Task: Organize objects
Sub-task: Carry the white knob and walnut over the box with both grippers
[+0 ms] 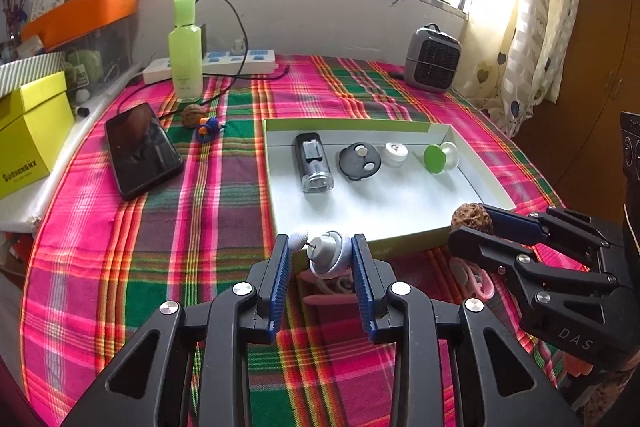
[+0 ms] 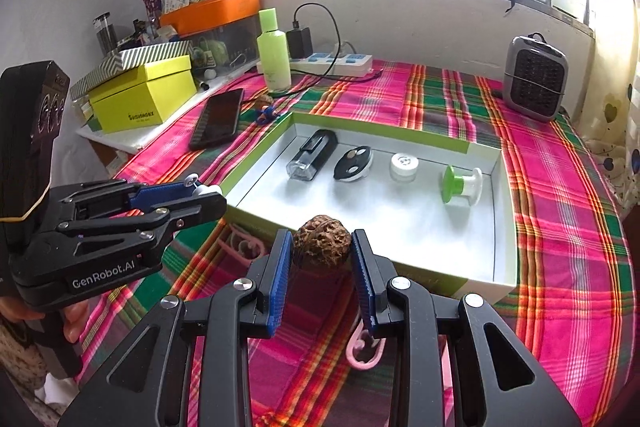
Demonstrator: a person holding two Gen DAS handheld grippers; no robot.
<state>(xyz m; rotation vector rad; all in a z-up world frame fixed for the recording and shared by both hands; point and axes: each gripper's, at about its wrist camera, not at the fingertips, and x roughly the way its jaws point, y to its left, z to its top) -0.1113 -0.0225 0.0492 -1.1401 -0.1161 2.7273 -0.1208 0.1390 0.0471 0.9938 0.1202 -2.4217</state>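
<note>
Now: left gripper pinching small grey-white toy, right gripper pinching walnut, both just short of tray near edge. Walnut prob. light, hard, rough; toy light, maybe fragile — grip across widest pt.

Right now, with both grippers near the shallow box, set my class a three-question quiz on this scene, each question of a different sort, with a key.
1. True or false: the right gripper is shut on a walnut.
2. How many items lie inside the white box?
A. two
B. four
C. six
3. Fill in: the left gripper holds a small grey-and-white ____.

Key:
1. True.
2. B: a clear-and-black case, a black disc, a white cap and a green-and-white spool.
3. Toy, or figurine; the views do not show exactly what it is.
</note>
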